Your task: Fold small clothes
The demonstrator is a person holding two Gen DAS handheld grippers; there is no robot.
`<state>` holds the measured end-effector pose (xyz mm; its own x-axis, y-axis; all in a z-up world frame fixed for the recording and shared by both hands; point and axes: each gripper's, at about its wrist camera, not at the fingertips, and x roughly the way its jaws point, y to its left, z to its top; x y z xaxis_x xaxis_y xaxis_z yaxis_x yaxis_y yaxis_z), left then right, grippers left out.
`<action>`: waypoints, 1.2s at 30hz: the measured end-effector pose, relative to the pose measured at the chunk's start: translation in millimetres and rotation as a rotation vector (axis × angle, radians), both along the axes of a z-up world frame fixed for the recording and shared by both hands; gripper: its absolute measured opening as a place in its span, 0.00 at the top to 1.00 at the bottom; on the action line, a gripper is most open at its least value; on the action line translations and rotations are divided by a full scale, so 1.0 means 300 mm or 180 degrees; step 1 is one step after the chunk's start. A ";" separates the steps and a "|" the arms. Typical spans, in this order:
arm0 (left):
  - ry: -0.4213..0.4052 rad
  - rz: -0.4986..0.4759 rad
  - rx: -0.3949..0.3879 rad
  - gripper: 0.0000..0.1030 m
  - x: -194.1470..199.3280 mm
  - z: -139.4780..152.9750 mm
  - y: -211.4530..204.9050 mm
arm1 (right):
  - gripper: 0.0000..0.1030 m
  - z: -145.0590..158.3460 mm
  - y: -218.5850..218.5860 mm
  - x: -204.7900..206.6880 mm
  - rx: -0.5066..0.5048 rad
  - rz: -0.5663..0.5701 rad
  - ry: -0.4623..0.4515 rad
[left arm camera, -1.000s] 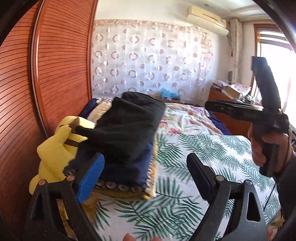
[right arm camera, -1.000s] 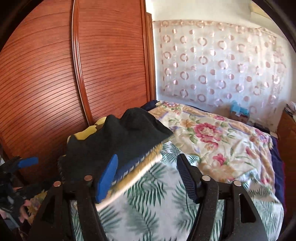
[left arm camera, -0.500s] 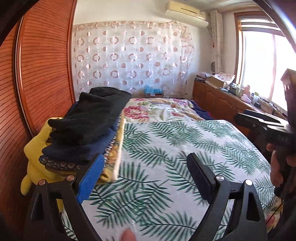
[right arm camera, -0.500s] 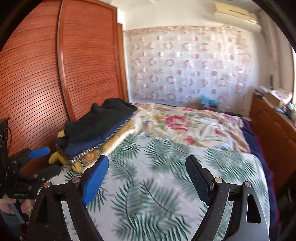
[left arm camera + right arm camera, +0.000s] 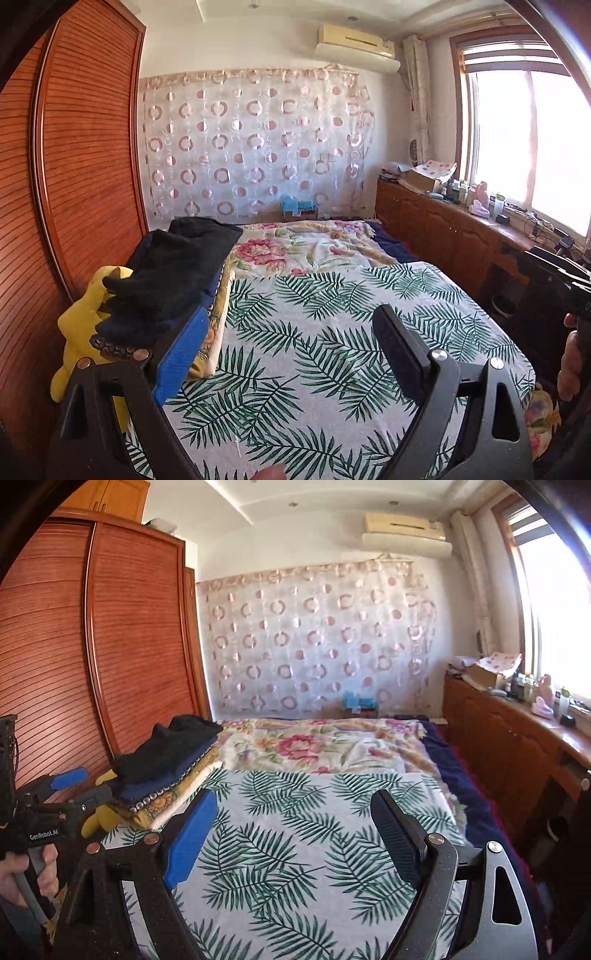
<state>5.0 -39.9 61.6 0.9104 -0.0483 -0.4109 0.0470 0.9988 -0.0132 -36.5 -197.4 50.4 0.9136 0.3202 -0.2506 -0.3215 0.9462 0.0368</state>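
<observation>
**Stack's off at 10 o'clock, both grippers empty**

So right now both tools hang over the palm-leaf sheet (image 5: pixel 332 332) with nothing in them. The left gripper (image 5: pixel 291 347) has its jaws spread wide, only bare sheet between them. The right gripper (image 5: pixel 295 830) has just been opening its jaws, and there's nothing between those either.

The pile of folded clothes (image 5: pixel 173 273) sits at the left edge of the bed, right by the wooden wardrobe (image 5: pixel 74 184). From the left gripper it's at about 10 o'clock, close, its near end just behind the blue pad. From the right gripper the same pile (image 5: pixel 166 764) is at 10 o'clock too, but further off.

Its long axis runs away toward the curtain (image 5: pixel 255 147), black piece on top, yellow garment (image 5: pixel 85 325) spilling out the wardrobe side.

My guess: the left hand is nearer, so it gets there first.
</observation>
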 end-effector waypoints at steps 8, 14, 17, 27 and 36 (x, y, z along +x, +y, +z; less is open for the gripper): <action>-0.0170 0.0035 0.0021 0.12 -0.079 0.059 -0.019 | 0.16 -0.022 0.011 -0.079 0.0096 -0.0102 -0.0090; -0.0190 0.0071 0.0012 0.12 -0.092 0.063 -0.016 | 0.16 -0.038 0.022 -0.053 0.0108 -0.0108 -0.0082; -0.0182 0.0084 0.0006 0.12 -0.090 0.063 -0.015 | 0.16 -0.040 0.005 -0.042 0.0107 -0.0109 -0.0074; -0.0163 0.0092 -0.0011 0.12 -0.095 0.051 -0.012 | 0.16 -0.036 -0.043 -0.021 0.0099 -0.0092 -0.0072; -0.0156 0.0093 -0.0016 0.12 -0.095 0.044 -0.012 | 0.16 -0.039 -0.079 -0.004 0.0076 -0.0053 -0.0068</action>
<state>-23.4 -43.4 74.6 0.9305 -0.0233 -0.3656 0.0186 0.9997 -0.0165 -37.8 -221.1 38.7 0.9240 0.3104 -0.2234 -0.3066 0.9504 0.0526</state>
